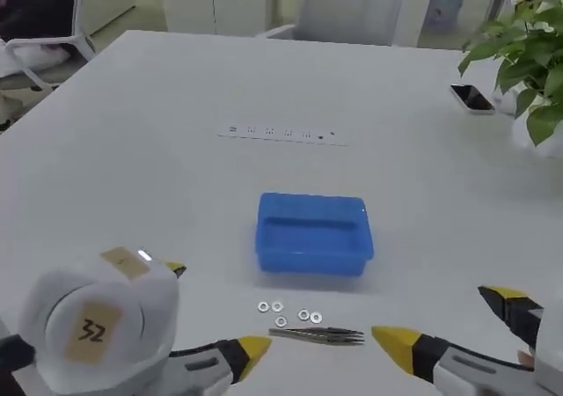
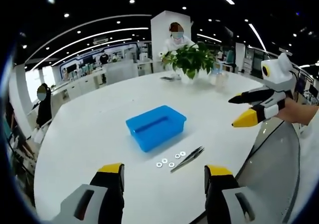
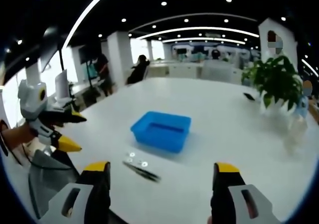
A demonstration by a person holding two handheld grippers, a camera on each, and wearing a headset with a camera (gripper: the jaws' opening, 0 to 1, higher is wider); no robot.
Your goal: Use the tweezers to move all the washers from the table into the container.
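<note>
Since the tweezers (image 1: 318, 334) lie ungrasped at lower centre of the head view, just below five washers (image 1: 290, 313) and the blue container (image 1: 312, 233), and the left gripper (image 1: 215, 308) and right gripper (image 1: 449, 319) are held wide open and empty, a tweezer pickup is judged to be required next.

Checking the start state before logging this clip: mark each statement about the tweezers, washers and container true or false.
1. The washers lie on the table between the container and the tweezers. True.
2. The right gripper holds the tweezers. False: they lie on the table, and the right gripper is open and empty.
3. A phone lies near the plant. True.
4. The washers are in the container. False: they are on the table in front of it.
</note>
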